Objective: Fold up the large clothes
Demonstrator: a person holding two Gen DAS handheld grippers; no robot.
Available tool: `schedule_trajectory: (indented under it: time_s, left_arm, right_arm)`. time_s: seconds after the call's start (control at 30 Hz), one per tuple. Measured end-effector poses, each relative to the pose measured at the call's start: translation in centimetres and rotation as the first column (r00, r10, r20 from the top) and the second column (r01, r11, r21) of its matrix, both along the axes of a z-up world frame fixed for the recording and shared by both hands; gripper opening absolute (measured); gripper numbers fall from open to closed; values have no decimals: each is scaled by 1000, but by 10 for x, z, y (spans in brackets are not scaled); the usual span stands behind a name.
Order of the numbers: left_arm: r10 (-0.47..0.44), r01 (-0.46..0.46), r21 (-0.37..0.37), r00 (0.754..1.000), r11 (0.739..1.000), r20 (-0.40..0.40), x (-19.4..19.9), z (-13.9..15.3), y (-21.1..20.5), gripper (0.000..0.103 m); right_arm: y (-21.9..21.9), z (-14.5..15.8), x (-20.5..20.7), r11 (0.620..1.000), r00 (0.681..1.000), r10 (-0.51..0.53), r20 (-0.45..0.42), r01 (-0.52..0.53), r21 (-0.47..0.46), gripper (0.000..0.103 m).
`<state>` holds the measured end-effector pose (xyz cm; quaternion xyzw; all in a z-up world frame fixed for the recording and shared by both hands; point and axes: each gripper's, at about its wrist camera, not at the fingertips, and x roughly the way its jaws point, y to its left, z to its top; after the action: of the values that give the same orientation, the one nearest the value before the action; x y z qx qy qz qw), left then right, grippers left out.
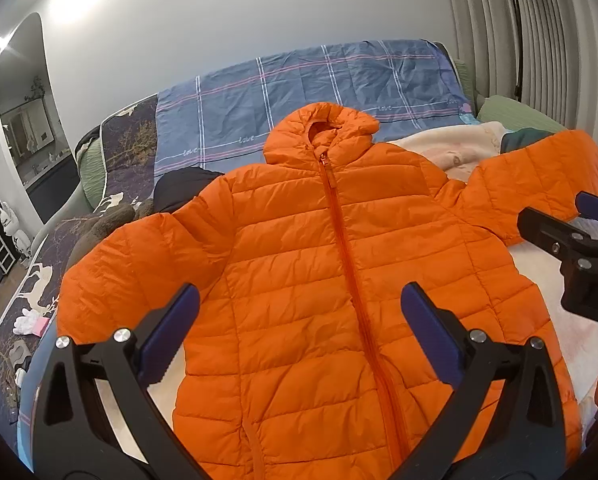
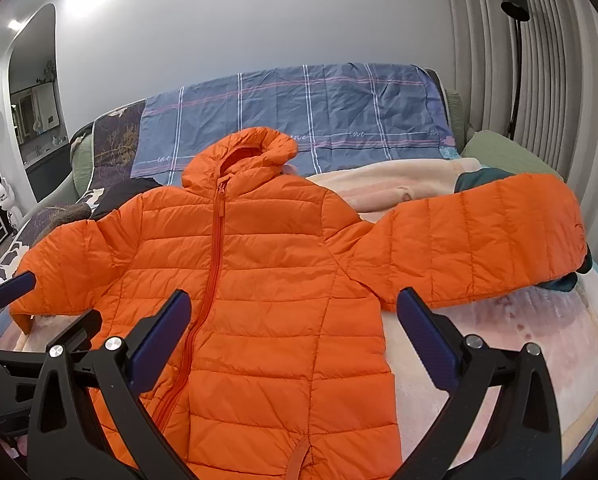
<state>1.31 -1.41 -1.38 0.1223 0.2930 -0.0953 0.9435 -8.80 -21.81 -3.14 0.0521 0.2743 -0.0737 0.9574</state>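
Both grippers hang over the lower part of the jacket and hold nothing. On the left gripper [image 1: 300,334] the fingers are wide apart above the zipper [image 1: 341,240]; on the right gripper [image 2: 293,338] they are wide apart too, over the side of the body. This looks like the start, before any fold.

Under them the orange jacket [image 2: 267,280] lies flat on the bed, front up and closed, with the hood [image 2: 255,148] pointing away. One sleeve [image 2: 479,248] is stretched out to the side on a pink blanket [image 2: 499,360], probably so it can be folded in first. Behind is a blue checked sheet [image 2: 339,108].
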Motion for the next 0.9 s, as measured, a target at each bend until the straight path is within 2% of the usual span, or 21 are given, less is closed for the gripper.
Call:
schedule_trajectory:
  time_s: [0.9]
  left_arm:
    - [-23, 24, -30, 999, 999, 36, 9, 10, -1, 101]
  right_arm:
    - [0, 10, 13, 1000, 1000, 9, 3, -9, -29, 102]
